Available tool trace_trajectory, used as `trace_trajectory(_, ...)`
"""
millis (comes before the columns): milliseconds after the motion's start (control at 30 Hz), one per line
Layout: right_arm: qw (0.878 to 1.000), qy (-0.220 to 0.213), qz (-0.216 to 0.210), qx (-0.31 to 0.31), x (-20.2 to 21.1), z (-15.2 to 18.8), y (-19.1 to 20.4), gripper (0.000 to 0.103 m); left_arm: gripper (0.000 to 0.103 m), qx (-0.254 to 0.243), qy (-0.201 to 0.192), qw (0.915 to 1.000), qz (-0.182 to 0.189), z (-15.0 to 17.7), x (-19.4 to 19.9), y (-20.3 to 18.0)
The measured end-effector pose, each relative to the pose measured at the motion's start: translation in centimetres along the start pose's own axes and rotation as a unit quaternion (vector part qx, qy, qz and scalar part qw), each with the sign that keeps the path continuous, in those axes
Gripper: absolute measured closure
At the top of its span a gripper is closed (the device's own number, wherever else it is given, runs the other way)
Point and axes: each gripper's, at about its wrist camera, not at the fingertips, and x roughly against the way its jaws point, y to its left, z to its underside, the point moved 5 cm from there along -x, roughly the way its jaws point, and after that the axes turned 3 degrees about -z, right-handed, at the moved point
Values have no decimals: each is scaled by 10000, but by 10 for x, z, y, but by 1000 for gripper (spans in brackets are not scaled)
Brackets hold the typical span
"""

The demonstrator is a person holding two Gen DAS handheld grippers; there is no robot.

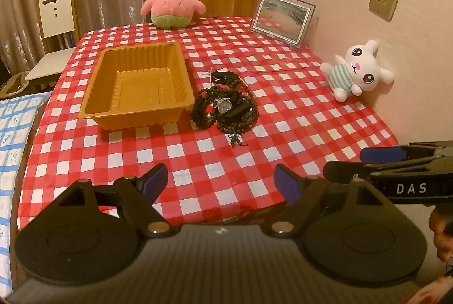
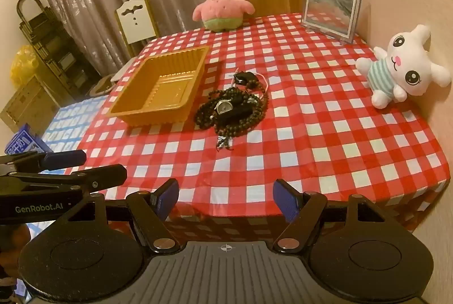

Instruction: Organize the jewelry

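Note:
A heap of dark bead strings (image 1: 226, 108) (image 2: 232, 111) lies mid-table on the red checked cloth, with a wristwatch (image 1: 225, 105) (image 2: 225, 106) on top and a black pendant (image 1: 222, 76) (image 2: 245, 77) just behind. An empty golden plastic tray (image 1: 136, 83) (image 2: 161, 86) stands directly left of the heap. My left gripper (image 1: 220, 182) hovers open over the table's near edge, nothing between its blue pads. My right gripper (image 2: 226, 196) is open too, short of the heap, and shows from the side in the left wrist view (image 1: 365, 162). The left gripper appears at the lower left of the right wrist view (image 2: 96, 168).
A pink starfish plush (image 1: 172, 2) (image 2: 222, 5) sits at the far edge, a framed picture (image 1: 283, 16) (image 2: 331, 11) at the far right, a white bunny plush (image 1: 356, 70) (image 2: 402, 66) against the right wall. A chair (image 1: 56, 21) stands left of the table.

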Motion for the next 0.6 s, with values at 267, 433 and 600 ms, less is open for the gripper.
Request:
trace_trajectory(267, 10000, -4, -24, -18, 0, -1, 1, 30, 22, 7, 9, 10000, 10, -1, -1, 0)
trace_trajectory(433, 10000, -12, -14, -8, 0, -1, 1, 30, 22, 5, -18, 10000, 6, -1, 0, 0)
trace_trajectory(600, 10000, -17, -14, -3, 1, 0, 1, 30, 22, 11, -22, 10000, 13, 0, 0, 0)
